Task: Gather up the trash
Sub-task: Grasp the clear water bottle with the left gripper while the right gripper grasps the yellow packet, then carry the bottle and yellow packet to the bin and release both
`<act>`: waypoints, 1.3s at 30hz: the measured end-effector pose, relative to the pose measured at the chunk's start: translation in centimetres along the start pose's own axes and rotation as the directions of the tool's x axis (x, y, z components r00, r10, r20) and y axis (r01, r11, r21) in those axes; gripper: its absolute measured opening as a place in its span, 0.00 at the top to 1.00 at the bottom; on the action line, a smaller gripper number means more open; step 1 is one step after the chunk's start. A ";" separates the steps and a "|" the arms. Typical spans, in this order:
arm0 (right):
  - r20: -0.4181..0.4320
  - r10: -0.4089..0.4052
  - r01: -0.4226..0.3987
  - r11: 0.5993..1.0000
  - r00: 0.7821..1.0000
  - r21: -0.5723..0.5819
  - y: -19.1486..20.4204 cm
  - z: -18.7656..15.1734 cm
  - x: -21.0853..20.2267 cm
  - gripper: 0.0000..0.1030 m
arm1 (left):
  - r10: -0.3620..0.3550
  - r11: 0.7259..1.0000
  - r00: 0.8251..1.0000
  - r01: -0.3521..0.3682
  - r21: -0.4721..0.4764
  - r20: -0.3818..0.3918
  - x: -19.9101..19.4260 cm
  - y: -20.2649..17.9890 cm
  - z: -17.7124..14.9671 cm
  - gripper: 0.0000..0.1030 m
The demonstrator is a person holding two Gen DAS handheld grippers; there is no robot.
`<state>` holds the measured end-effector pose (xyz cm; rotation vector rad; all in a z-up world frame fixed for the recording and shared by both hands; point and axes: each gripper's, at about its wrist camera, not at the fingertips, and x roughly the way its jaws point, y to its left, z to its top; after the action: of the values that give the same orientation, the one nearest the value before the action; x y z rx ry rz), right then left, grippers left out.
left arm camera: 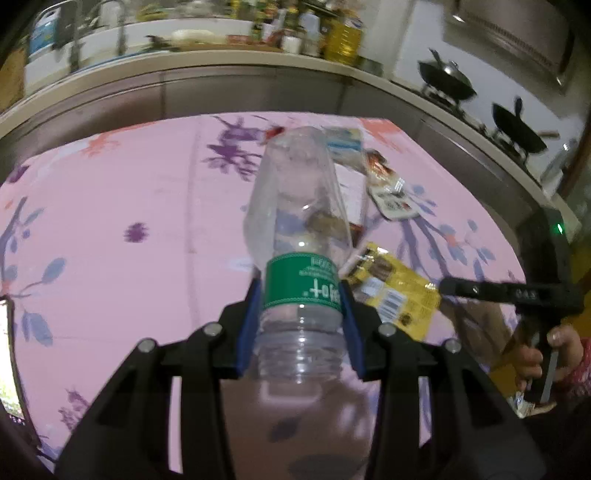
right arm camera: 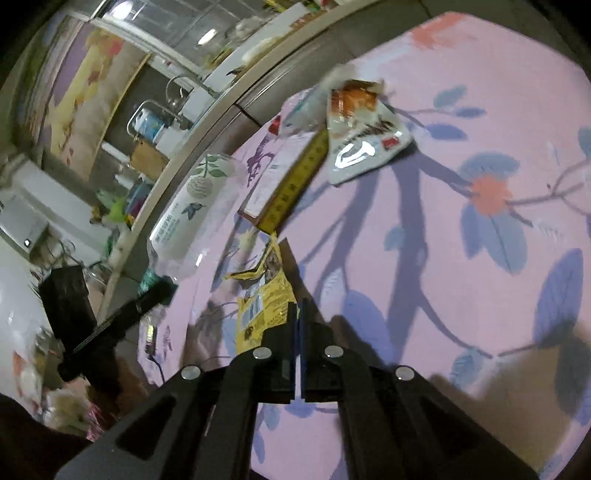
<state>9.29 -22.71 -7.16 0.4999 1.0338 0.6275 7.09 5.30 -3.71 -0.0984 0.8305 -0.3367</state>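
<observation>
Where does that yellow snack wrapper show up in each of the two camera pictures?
Left wrist view: the yellow wrapper lies right of centre on the pink tablecloth, beside the held bottle.
Right wrist view: yellow wrapper, centre, at the right gripper fingertips.
Shared landmark: the white-and-orange wrapper.

Both views are rather dim, with a violet-pink colour cast; the light seems to come from ceiling lamps (right arm camera: 207,36), which show as bright ovals in the upper left of the right wrist view. On the pink tablecloth (left arm camera: 110,206) a soft shadow lies under the clear bottle (left arm camera: 299,236); long, darker shadows cross the cloth in the right wrist view. Small glare spots sit on the bottle's plastic and on the silver wrapper (right arm camera: 364,147). The fisheye lenses bend the counter edge (left arm camera: 229,64) into an arc; the corners are black. The shelves behind are smeared by motion blur; the left side of the right wrist view is blurred too.
</observation>
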 end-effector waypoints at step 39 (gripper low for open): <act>0.196 0.048 -0.054 0.998 0.980 0.029 -5.0 2.5 -6.4 0.98 | -0.123 0.974 0.992 0.122 0.191 -0.007 0.5 -10.0 3.4 0.62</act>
<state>10.36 -30.92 -5.32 0.6068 0.8494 0.5945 7.33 -4.49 0.34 0.0295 0.7847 -0.5303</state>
